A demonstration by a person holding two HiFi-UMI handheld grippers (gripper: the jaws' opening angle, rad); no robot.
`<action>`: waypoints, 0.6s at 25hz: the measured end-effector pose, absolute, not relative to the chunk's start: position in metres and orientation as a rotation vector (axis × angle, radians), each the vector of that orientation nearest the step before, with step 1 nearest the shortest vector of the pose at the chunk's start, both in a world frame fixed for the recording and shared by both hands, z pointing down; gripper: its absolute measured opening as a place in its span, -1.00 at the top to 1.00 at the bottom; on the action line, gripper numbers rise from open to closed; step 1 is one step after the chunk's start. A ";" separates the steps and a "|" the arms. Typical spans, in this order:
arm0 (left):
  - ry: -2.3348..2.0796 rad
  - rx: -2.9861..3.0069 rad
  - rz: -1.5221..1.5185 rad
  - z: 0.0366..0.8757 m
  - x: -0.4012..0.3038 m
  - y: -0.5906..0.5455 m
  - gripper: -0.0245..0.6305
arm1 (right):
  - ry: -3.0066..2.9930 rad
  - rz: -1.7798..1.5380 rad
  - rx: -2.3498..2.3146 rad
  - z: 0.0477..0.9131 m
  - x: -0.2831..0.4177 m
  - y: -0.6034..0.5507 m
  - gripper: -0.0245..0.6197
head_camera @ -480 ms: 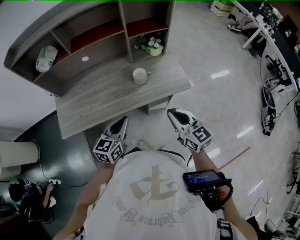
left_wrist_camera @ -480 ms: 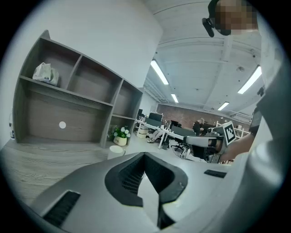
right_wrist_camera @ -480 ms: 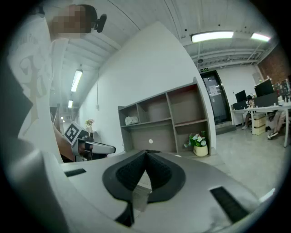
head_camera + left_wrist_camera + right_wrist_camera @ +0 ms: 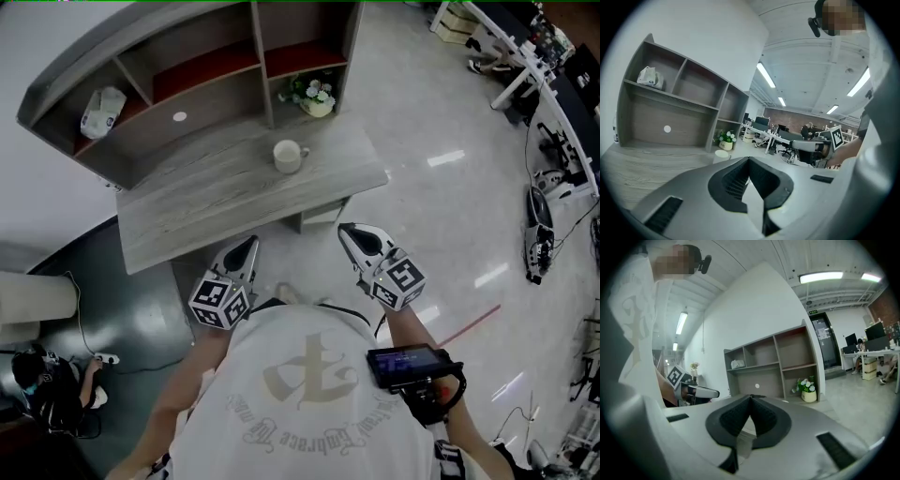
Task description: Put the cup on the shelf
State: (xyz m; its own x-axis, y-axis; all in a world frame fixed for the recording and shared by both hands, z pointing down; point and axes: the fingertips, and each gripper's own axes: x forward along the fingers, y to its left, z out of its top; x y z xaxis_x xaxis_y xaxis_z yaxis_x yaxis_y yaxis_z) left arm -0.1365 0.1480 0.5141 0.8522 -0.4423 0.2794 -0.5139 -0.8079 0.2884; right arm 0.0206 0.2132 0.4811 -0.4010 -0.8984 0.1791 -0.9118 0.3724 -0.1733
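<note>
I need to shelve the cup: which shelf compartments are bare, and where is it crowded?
Bare: the top middle compartment, between the white bag and the top right compartment, also bare. Crowded: the flower pot occupies the bottom right one.

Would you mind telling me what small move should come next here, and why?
Probably the right hand-held gripper should open its jaws while easing forward toward the cup. Its jaws are shut on nothing and it hangs short of the desk edge. The cup stands untouched on the desk in front of the shelf, with its handle toward that gripper's side.
</note>
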 end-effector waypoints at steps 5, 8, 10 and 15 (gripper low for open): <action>-0.718 2.668 0.285 0.516 -0.136 0.148 0.92 | -2.571 0.374 1.661 0.480 0.017 0.213 0.91; -0.719 2.665 0.290 0.517 -0.137 0.147 0.92 | -2.586 0.354 1.622 0.480 0.012 0.212 0.92; -0.719 2.664 0.291 0.517 -0.136 0.145 0.92 | -2.584 0.351 1.618 0.481 0.012 0.211 0.92; -0.710 2.665 0.291 0.520 -0.134 0.137 0.92 | -2.542 0.357 1.637 0.488 0.017 0.204 0.92</action>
